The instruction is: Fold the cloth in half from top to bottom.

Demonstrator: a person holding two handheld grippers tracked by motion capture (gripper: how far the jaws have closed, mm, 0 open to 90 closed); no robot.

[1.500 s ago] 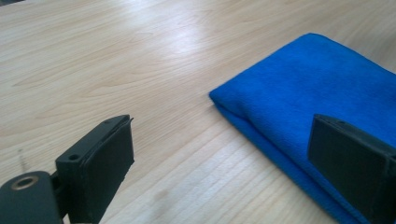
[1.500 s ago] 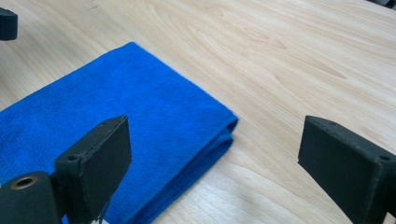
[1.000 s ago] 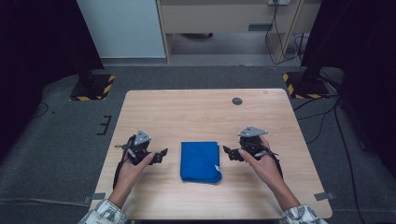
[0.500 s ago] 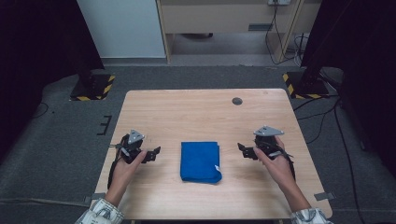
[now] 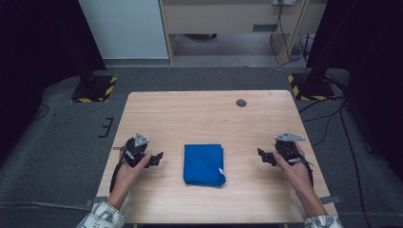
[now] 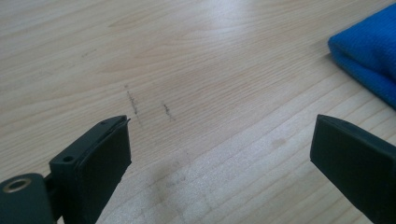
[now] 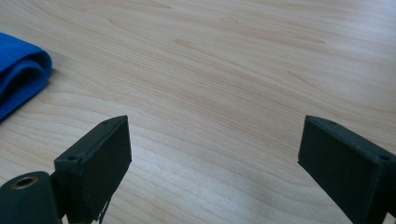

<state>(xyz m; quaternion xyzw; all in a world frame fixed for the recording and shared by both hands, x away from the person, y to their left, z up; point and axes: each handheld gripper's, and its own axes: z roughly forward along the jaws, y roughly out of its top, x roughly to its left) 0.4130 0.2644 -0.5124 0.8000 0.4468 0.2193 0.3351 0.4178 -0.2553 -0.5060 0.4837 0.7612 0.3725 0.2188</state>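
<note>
High view first: a folded blue cloth point(image 5: 204, 164) lies flat on the wooden counter point(image 5: 204, 114), roughly midway between the left and right edges and closer to the near edge than the far one, with a small white tag showing at its near right corner. On the left, the left gripper point(image 5: 154, 158) sits in the person's hand near the counter's left edge, jaws pointing inward toward the cloth but well short of it. On the right, the right gripper point(image 5: 263, 157) is out by the right edge, also pointing inward, and it is well apart from the cloth too. Over to the left gripper view: 2 black jaws stand wide with bare wood between them, nothing held, and the cloth's folded edge shows at the upper right point(image 6: 369, 51); a couple of short dark scratch marks point(image 6: 133, 100) cross the grain just ahead of the left-hand jaw. Right gripper view now: jaws wide again, only wood grain between them, nothing gripped, and the rounded fold of the cloth point(image 7: 21, 77) sits at the left border. Up near the far edge, toward the right corner, a small dark round spot point(image 5: 241, 102) marks the counter.
</note>
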